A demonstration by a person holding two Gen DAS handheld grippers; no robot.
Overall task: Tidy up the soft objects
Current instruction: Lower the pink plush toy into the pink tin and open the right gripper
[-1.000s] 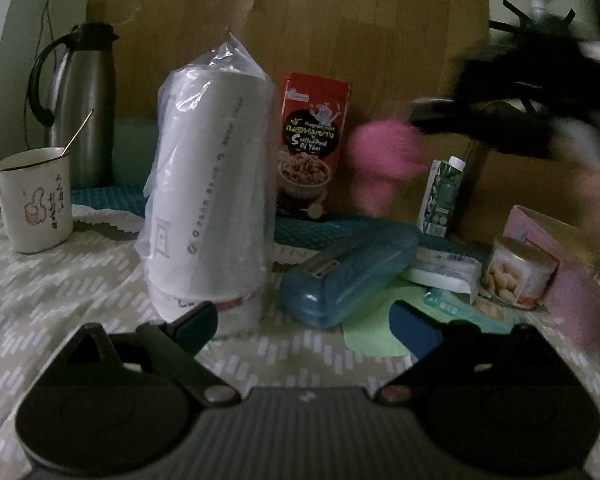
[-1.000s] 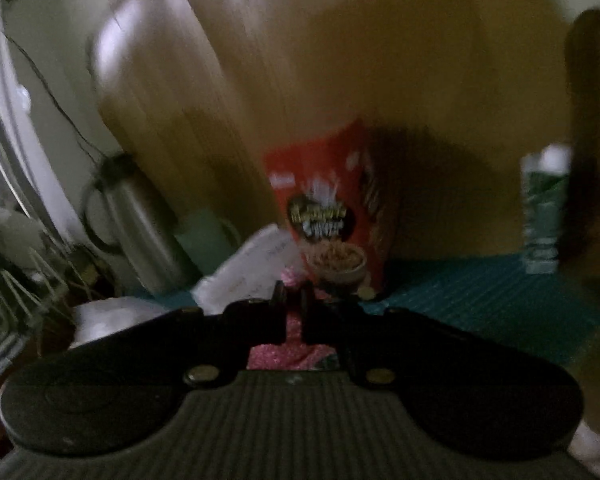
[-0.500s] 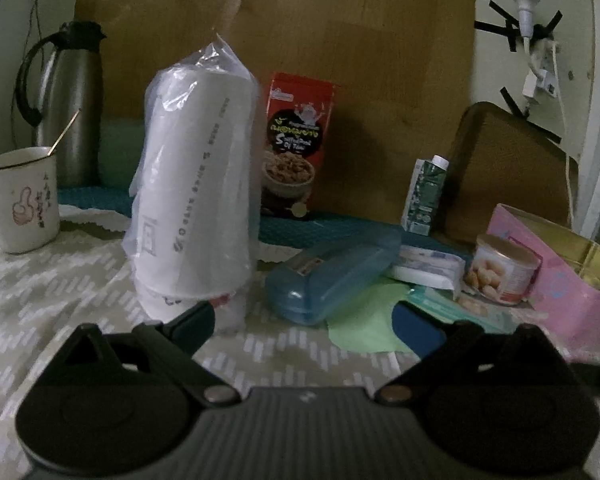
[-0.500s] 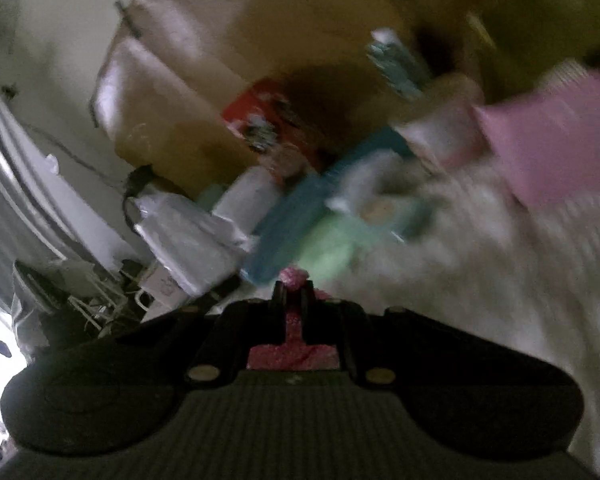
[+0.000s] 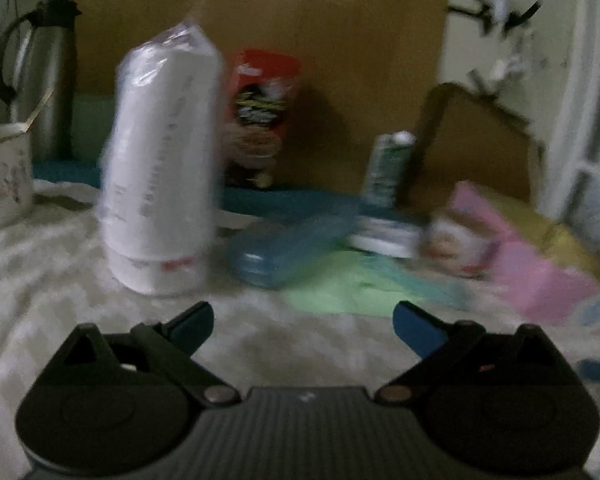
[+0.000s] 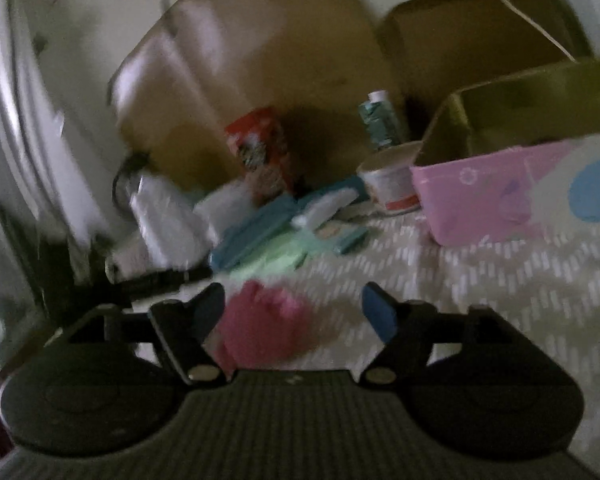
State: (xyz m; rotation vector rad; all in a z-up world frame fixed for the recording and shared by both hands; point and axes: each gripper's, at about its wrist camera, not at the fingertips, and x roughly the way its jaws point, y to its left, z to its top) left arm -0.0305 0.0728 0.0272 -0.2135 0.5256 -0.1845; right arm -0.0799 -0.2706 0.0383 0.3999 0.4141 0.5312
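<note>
Right now my right claw [image 6: 293,312] is opening, its two blue pads spreading away from a fuzzy pink soft object [image 6: 262,326] that sits between them. The pads no longer press on it, and it looks to be settling onto the pale patterned tablecloth [image 6: 500,280]; the blur keeps me from telling whether it has fully landed. I take the pink tin box [image 6: 480,200] as my landmark. The soft object lies in front of that box and off to its left, well apart from it, on the near side of a light green cloth [image 6: 268,260].

My left claw [image 5: 303,319] hangs with its pads wide apart and nothing between them, above bare tablecloth. From its view, the pink tin box [image 5: 540,276] is at the right. To the box's left, in order, sit a small round can [image 5: 446,242], a flat white packet [image 5: 384,236], a blue hard case [image 5: 292,246] and a tall bagged stack of white cups [image 5: 160,176]. Behind them stand a red snack carton [image 5: 262,112] and a small green drink carton [image 5: 388,164].

As I judge it, one soft piece is just being set down, so the sorting is under way but not finished. The green cloth is spread loose under the clutter, and whether the pink piece belongs inside the box I cannot tell.
</note>
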